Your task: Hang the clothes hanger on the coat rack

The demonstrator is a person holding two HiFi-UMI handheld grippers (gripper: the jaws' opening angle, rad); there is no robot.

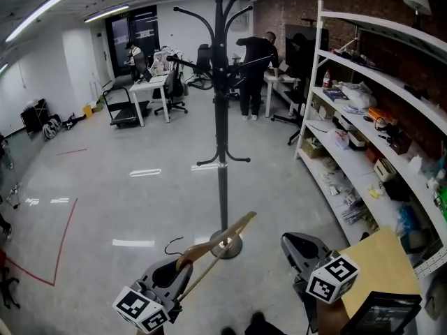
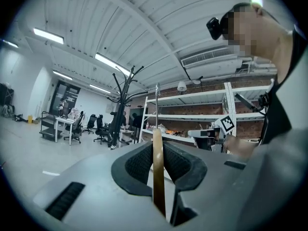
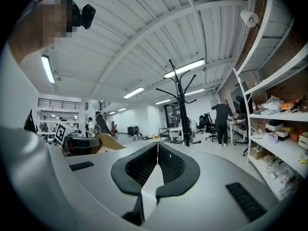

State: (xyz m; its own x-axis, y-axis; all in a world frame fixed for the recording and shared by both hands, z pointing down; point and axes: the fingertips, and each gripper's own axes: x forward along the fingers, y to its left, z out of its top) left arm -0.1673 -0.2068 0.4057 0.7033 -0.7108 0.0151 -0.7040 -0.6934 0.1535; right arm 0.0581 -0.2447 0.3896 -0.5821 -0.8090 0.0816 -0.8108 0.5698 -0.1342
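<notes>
A tall black coat rack [image 1: 221, 117] with curved hooks stands on a round base [image 1: 227, 245] in the middle of the floor, just ahead of both grippers. My left gripper [image 1: 184, 262] is shut on a wooden clothes hanger [image 1: 213, 246], which slants up to the right toward the rack's base. In the left gripper view the hanger [image 2: 157, 167] sits edge-on between the pads, its metal hook [image 2: 157, 93] pointing up, and the coat rack [image 2: 120, 105] lies ahead to the left. My right gripper [image 1: 292, 241] holds nothing, its jaws [image 3: 157, 145] shut tip to tip. The coat rack [image 3: 182, 105] rises beyond them.
White shelving [image 1: 363, 117] loaded with several items runs along the right wall. A brown board [image 1: 380, 267] lies at the lower right. Desks, office chairs and a standing person [image 1: 255, 68] are at the back. Red tape [image 1: 63, 236] marks the floor at left.
</notes>
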